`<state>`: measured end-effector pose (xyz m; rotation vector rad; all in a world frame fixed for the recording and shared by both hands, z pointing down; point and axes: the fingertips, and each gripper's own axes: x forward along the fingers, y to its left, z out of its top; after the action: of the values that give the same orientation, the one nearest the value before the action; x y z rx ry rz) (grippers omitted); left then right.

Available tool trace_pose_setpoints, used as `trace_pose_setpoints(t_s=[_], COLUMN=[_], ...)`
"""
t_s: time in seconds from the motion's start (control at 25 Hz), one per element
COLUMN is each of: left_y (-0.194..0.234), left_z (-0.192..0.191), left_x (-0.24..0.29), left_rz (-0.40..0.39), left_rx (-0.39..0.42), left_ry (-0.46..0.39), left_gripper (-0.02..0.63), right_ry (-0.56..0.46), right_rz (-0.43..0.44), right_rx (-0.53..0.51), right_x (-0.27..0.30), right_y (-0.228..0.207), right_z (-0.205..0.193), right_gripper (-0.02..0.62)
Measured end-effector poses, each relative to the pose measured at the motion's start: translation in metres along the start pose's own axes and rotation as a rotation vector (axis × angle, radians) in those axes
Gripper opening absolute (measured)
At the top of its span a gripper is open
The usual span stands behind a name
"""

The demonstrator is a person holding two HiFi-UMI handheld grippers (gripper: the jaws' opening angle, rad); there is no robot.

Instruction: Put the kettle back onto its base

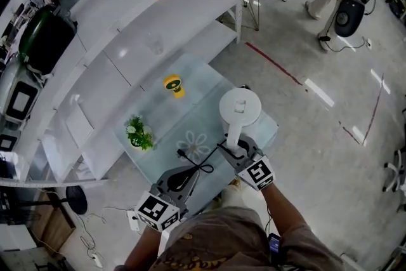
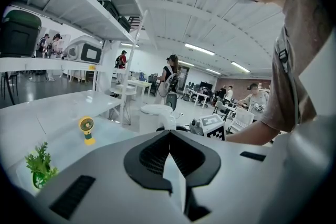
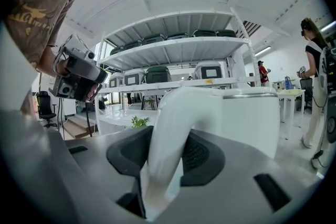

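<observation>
The jaws of my right gripper [image 3: 168, 150] are clamped on the white handle [image 3: 173, 113] of the kettle [image 3: 249, 118], one dark pad on each side of it. The jaws of my left gripper [image 2: 169, 136] are pressed together with nothing between them.

From the head view, the kettle [image 1: 240, 106] stands upright near the right edge of the glass table [image 1: 203, 89]. Its handle [image 1: 233, 133] points back at me, into the right gripper [image 1: 236, 149]. I cannot make out the base, so I cannot tell if the kettle sits on it.

My left gripper [image 1: 184, 176] is at the near edge of the table, just left of the right one. A black cord [image 1: 198, 166] lies on the glass between the two grippers.

A small yellow fan [image 1: 172, 84] stands farther back on the table. A little green plant [image 1: 138, 133] is at the table's left side. White shelves [image 1: 127, 28] stand behind the table.
</observation>
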<state>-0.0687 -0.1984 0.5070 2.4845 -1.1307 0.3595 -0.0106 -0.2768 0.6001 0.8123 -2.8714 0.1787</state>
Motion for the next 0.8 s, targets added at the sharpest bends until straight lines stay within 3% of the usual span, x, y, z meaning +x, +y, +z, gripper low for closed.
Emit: trace_pose_setpoints(t_s=[0.8], left_y=[-0.003], left_z=[0.000], left_x=[0.008], left_rz=[-0.047], left_rx=[-0.001], left_ry=[-0.002], left_gripper=[0.021], right_ry=[0.046], right_rz=[-0.041], right_rx=[0.002], right_x=[-0.013], right_y=[0.003], right_z=[-0.021], right_gripper=[0.155])
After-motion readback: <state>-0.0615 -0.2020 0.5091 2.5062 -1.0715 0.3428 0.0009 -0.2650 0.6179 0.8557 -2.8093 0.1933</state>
